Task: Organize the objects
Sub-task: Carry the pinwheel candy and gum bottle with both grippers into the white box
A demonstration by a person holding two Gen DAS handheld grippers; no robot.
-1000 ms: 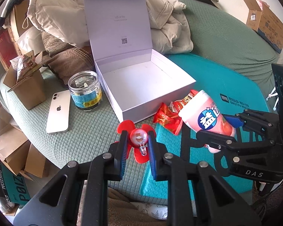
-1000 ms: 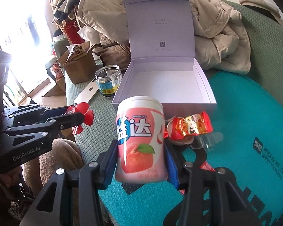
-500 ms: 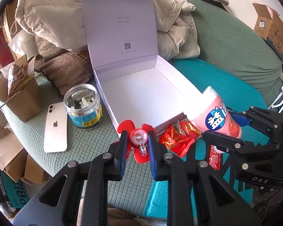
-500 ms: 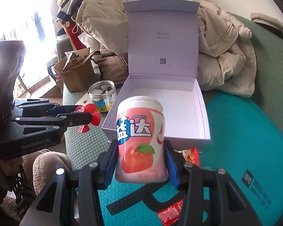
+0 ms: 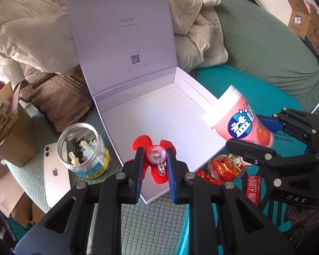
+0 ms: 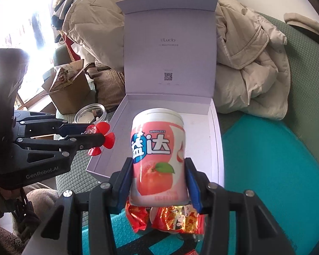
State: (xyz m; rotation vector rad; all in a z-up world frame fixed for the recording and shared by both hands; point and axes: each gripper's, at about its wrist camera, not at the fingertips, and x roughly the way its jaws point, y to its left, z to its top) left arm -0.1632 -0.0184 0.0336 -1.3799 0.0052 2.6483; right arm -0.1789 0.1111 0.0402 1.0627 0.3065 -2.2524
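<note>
Left gripper (image 5: 153,165): fingers closed on a small red fan toy (image 5: 155,161), pinching its clear round hub; 4 red blades splay out around the pads. The toy hangs over the near left corner of the open white box (image 5: 159,114), just above the rim. Seen from the right wrist, the fan (image 6: 100,139) sits at the box's left wall, outside edge, held level.

Right gripper (image 6: 159,182): fingers closed on a pink gum bottle (image 6: 157,159), blue pads against both sides of its lower half. White cap on top, peach print and blue label facing the camera. From the left wrist the bottle (image 5: 238,120) is tilted, cap end leaning in over the box's right wall; its base is outside the box. Right gripper (image 5: 263,136) comes in from the right side of that view.

Box: lid stands upright at the back, printed "ULucky" with a QR code. Floor of the box is bare white. It rests on a green quilted cover (image 5: 138,218), right edge next to a teal mat (image 5: 261,85).

Below the bottle: red and gold snack packets (image 6: 176,218) on the mat, near the box's front right corner.

Left of the box: clear jar (image 5: 85,150) with small items inside, white phone (image 5: 55,176) face down beside it, brown carton (image 5: 12,127) further left. Beige jackets (image 6: 248,72) piled behind the lid.
</note>
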